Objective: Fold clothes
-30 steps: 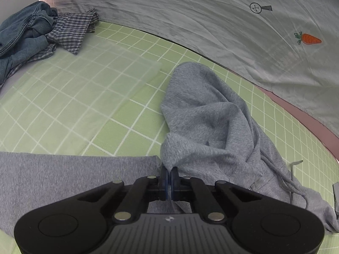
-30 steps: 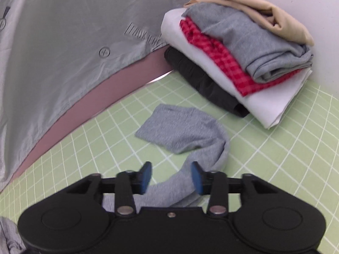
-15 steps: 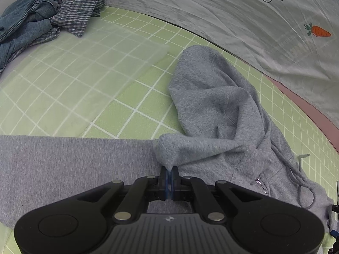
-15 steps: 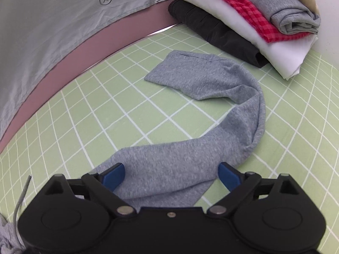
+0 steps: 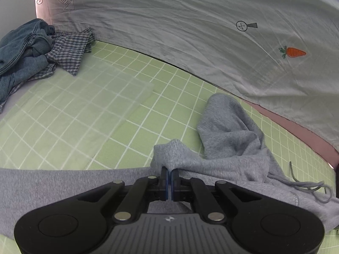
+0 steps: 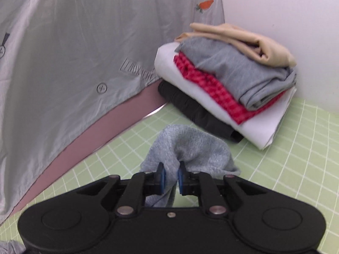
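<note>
1. Left wrist view.
   - Hoodie [image 5: 228, 146], grey: it lies on the green grid mat [image 5: 148, 114], hood humped at right, body spread flat across the near edge. We take the spread as groundwork for folding.
   - Left gripper [image 5: 169, 178]: we have its jaws pinched tight on a raised fold of the hoodie, probably to anchor that edge while the other hand works.
   - Drawstring [image 5: 307, 185]: trailing loose at near right.
   - Unfolded heap, denim garment [image 5: 23, 48] and checked shirt [image 5: 70, 50]: far left, presumably awaiting their turn.
   - Grey sheet [image 5: 190, 31] with carrot motif [image 5: 293, 52]: hung as backdrop.

2. Right wrist view.
   - Right gripper [image 6: 169, 176]: jaws closing, the blue pads pressing a bunched grey sleeve [image 6: 190, 146] between them, lifted off the mat. We judge this the grip for carrying the sleeve inward.
   - Folded stack [image 6: 228, 84], black, white, red check, grey, tan: far right, against the wall [image 6: 286, 10], kept apart as finished work.
</note>
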Tool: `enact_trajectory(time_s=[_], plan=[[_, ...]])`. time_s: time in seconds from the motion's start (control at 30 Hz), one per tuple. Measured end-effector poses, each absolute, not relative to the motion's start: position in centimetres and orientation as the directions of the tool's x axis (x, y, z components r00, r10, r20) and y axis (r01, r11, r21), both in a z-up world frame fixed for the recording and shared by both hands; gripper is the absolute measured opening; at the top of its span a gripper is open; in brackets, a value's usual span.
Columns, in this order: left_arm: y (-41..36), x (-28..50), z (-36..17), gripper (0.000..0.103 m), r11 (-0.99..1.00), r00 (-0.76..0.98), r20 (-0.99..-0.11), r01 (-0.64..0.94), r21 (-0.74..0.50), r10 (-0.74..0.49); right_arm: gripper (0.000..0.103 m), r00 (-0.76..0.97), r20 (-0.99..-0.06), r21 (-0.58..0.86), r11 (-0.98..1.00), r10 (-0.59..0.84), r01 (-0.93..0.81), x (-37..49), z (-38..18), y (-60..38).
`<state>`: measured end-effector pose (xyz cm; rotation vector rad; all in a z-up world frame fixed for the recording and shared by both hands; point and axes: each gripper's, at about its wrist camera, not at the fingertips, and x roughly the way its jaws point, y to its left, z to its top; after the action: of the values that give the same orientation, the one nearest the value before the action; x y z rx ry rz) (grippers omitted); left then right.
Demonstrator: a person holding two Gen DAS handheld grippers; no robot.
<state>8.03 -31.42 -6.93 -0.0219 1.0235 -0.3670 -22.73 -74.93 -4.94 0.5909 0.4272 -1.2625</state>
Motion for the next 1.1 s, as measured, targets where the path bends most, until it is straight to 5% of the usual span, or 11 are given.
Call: enact_trajectory(time_s=[0.17,0.3,0.47,0.97,1.1], plan=[[-33.0,7.7,-8.1,0.009,0.939,0.435,-0.854,0.306,-0.157,-0.285,0.032,0.217,-0.69,0.019,0.283,-0.69,0.959,-21.4,-7.2,-74.6],[-32.4,5.9,-6.4,0.025,0.922,0.453,-0.834,0.356,-0.156,-0.316,0.08,0.254,-0.678,0.024,0.324,-0.69,0.946,-22.8,-6.9,-71.8],[-31.1,2.3,-5.7,0.037,0.893,0.392,-0.85,0.411,-0.181,-0.353,0.086,0.288,-0.728,0.052,0.37,-0.621,0.928,-25.5,-7.8,-68.1],[-29.5,-8.8,-8.3,0.037,0.763,0.149,-0.874,0.57,-0.306,-0.462,0.088,0.315,-0.796,0.06,0.451,-0.517,0.89,-32.3,-9.0,-59.1],[-31.2,-10.3,-8.9,0.05,0.709,0.142,-0.876,0.653,-0.267,-0.461,0.088,0.308,-0.804,0.043,0.466,-0.509,0.884,-33.4,-9.1,-58.0]])
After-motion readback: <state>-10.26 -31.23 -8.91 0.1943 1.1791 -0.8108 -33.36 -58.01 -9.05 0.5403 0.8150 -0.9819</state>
